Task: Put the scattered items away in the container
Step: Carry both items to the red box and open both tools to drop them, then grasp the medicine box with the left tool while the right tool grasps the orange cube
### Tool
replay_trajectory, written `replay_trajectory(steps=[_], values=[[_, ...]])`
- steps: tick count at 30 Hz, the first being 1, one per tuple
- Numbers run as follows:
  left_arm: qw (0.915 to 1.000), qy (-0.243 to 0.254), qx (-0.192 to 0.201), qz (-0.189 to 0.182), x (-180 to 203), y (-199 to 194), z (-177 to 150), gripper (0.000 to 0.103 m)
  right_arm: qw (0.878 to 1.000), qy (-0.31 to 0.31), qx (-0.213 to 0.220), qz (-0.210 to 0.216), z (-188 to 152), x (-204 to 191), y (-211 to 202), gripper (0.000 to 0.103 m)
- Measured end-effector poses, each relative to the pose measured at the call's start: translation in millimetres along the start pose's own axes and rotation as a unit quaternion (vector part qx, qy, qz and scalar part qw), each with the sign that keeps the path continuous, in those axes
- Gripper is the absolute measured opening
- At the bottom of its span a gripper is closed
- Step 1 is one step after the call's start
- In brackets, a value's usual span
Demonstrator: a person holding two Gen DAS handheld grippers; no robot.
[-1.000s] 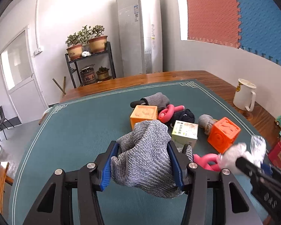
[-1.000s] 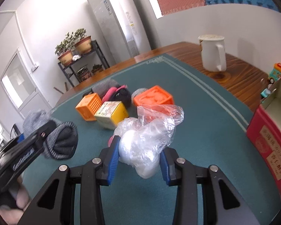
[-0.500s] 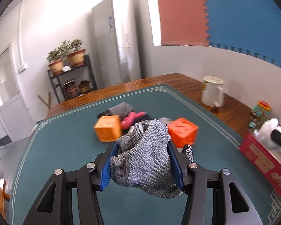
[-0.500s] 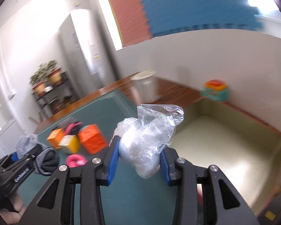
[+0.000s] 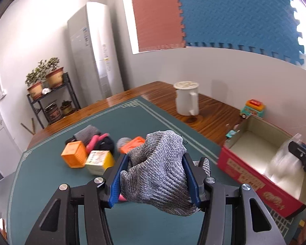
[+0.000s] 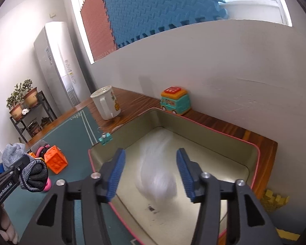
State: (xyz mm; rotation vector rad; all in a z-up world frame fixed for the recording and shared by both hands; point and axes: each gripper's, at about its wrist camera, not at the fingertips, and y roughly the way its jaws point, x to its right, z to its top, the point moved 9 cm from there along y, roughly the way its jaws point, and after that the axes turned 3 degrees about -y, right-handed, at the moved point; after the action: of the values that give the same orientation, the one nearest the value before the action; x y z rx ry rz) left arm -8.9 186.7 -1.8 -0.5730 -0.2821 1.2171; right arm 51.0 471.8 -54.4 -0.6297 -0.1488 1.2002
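Observation:
My left gripper [image 5: 155,178] is shut on a grey knitted sock [image 5: 159,169] and holds it above the green mat, left of the red tin box [image 5: 253,180]. My right gripper [image 6: 150,173] is open over the tin [image 6: 210,122]. A clear plastic bag [image 6: 157,167], blurred, is falling between its fingers into the tin; it also shows in the left wrist view [image 5: 281,163]. Orange cubes [image 5: 74,154] [image 6: 56,159], a yellow-white box [image 5: 99,161], a pink ring and dark socks lie on the mat.
A white mug [image 5: 186,98] stands on the wooden table beyond the mat. A toy bus [image 6: 175,100] sits by the wall behind the tin. A teal binder clip [image 6: 105,137] lies at the tin's far corner. Yellow foam pieces [image 6: 275,201] lie at right.
My right gripper has opened over the tin and let go of the plastic bag, which is dropping in. My left gripper with the sock has swung right toward the tin.

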Motion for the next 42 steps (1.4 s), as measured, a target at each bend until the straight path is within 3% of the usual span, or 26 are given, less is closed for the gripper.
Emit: replay_trajectory(steps=[10, 18, 19, 21, 24, 33, 42], values=[[0.9985, 0.019, 0.002, -0.051, 60.8, 8.8, 21.0, 0.055, 0.999, 0.036, 0.005, -0.021, -11.8, 37.4, -4.0, 0.071], [0.9911, 0.037, 0.003, -0.128, 125.9, 14.8, 37.8, 0.055, 0.999, 0.036, 0.005, -0.031, -21.2, 46.4, -10.1, 0.071], [0.9887, 0.040, 0.001, -0.145, 135.2, 15.0, 38.8, 0.057, 0.999, 0.036, 0.006, -0.033, -21.5, 47.3, -10.2, 0.071], [0.9834, 0.043, 0.000, -0.176, 149.7, 14.8, 39.8, 0.070, 0.999, 0.035, 0.005, -0.037, -22.5, 49.6, -11.2, 0.071], [0.9794, 0.050, 0.007, -0.196, 159.3, 12.1, 40.2, 0.083, 0.998, 0.039, 0.004, -0.043, -23.6, 53.5, -11.6, 0.073], [0.9865, 0.033, 0.010, -0.160, 120.8, 18.3, 37.0, 0.084, 0.999, 0.028, 0.005, -0.029, -20.9, 32.1, -10.3, 0.073], [0.9948, -0.018, -0.018, -0.099, 30.7, 34.6, 17.8, 0.084, 1.000, -0.021, 0.010, 0.011, -15.1, -25.1, -17.8, 0.078]])
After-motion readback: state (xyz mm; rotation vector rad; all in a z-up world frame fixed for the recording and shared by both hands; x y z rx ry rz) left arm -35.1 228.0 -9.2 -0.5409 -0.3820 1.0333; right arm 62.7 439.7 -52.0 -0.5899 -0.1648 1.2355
